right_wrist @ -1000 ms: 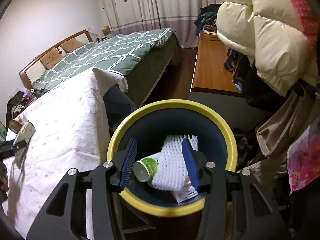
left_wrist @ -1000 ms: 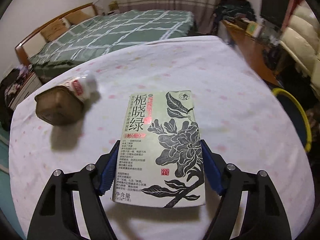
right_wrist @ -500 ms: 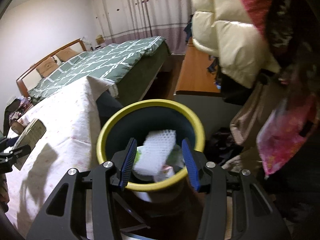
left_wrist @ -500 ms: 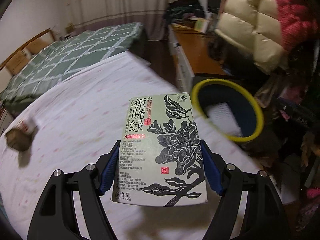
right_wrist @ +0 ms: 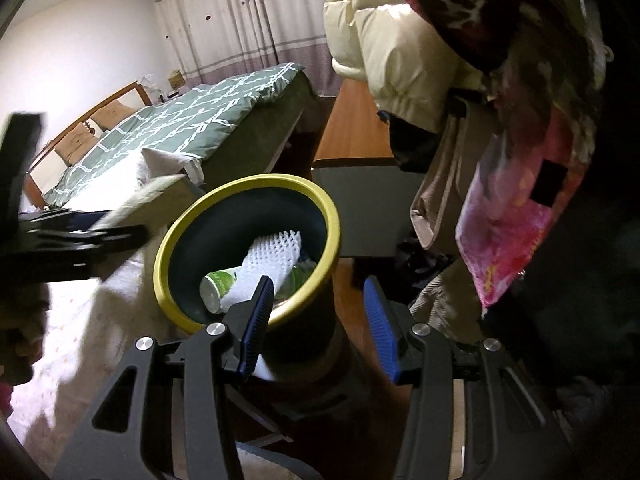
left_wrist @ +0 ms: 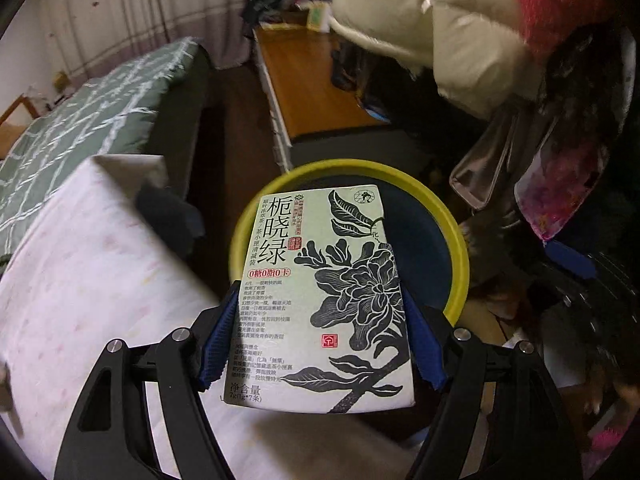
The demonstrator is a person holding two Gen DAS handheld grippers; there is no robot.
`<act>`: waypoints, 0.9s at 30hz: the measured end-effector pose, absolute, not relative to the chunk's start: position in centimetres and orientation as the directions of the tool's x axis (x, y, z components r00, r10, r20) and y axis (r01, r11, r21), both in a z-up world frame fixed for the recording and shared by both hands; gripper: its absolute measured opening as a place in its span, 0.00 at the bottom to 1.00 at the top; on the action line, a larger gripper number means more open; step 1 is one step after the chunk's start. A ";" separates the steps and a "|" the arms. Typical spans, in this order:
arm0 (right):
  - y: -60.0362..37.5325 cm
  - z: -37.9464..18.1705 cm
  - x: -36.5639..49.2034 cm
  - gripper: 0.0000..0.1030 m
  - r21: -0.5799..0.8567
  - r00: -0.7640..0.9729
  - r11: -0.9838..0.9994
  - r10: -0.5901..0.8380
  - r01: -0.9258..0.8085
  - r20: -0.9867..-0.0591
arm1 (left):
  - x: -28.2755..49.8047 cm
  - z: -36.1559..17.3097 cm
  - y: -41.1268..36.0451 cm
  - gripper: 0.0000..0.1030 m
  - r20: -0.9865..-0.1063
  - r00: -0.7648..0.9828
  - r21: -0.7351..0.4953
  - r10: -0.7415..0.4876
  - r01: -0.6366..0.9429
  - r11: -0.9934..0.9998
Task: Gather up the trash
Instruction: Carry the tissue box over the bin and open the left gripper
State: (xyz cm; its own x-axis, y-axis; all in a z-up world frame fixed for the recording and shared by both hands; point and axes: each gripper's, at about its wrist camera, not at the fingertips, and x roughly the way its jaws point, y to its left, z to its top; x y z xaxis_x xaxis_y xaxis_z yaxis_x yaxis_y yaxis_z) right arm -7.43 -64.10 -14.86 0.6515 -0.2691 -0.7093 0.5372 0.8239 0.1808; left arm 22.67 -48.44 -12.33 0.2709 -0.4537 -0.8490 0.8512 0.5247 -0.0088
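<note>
My left gripper point(left_wrist: 320, 320) is shut on a pale green tea box point(left_wrist: 320, 280) printed with a black flower, its blue pads pressing both long edges. The box hangs over the yellow-rimmed dark bin point(left_wrist: 460, 248), just past the table's corner. In the right wrist view the same bin point(right_wrist: 248, 184) holds a white foam net point(right_wrist: 276, 248) and a green-and-white cup point(right_wrist: 218, 284). My right gripper point(right_wrist: 318, 284) stands open and holds nothing, near the bin's right front side. The left gripper point(right_wrist: 72, 236) shows blurred at the left with the box point(right_wrist: 132, 200) edge-on.
A table with a white dotted cloth point(left_wrist: 80, 280) lies left of the bin. Behind it are a bed with a green quilt point(left_wrist: 80, 120) and a wooden desk point(left_wrist: 312, 88). Padded coats point(left_wrist: 440, 20) and bags point(right_wrist: 512, 208) hang close on the right.
My left gripper has swung right with the tea box, from above the table to above the bin. The right gripper has drifted right, so the bin now sits left of its fingers.
</note>
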 end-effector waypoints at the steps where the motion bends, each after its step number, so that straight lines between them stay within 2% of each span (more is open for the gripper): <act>1: -64.1 -14.8 -7.6 0.44 0.179 0.650 0.824 -0.271 0.538 -0.710 | 22.6 -12.9 -49.2 0.72 -0.854 0.268 -0.002 -0.446 0.855 0.518; 5: -64.2 -14.7 -8.5 0.46 0.173 0.645 0.818 -0.282 0.548 -0.711 | 22.6 -14.7 -53.0 0.72 -0.870 0.270 0.027 -0.412 0.862 0.507; 8: -64.2 -14.8 -9.1 0.51 0.170 0.636 0.814 -0.285 0.556 -0.717 | 22.9 -15.6 -54.5 0.74 -0.873 0.292 0.048 -0.392 0.850 0.525; 11: -64.1 -15.1 -9.6 0.51 0.172 0.632 0.813 -0.279 0.556 -0.723 | 23.0 -15.0 -54.1 0.86 -0.856 0.310 0.033 -0.413 0.831 0.555; 13: -64.0 -15.2 -9.4 0.51 0.173 0.630 0.815 -0.272 0.552 -0.728 | 22.7 -14.3 -53.2 0.88 -0.845 0.325 0.037 -0.425 0.828 0.559; 16: -63.5 -15.2 -9.0 0.51 0.178 0.635 0.822 -0.259 0.540 -0.728 | 22.4 -12.3 -50.1 0.88 -0.816 0.344 0.020 -0.464 0.819 0.573; 21: -61.9 -14.9 -7.4 0.52 0.168 0.642 0.850 -0.233 0.499 -0.730 | 21.8 -8.4 -41.6 0.94 -0.736 0.413 -0.036 -0.536 0.767 0.641; 27: -59.1 -14.2 -4.9 0.52 0.140 0.650 0.892 -0.198 0.430 -0.733 | 21.4 -6.5 -29.7 0.95 -0.668 0.563 -0.015 -0.486 0.643 0.766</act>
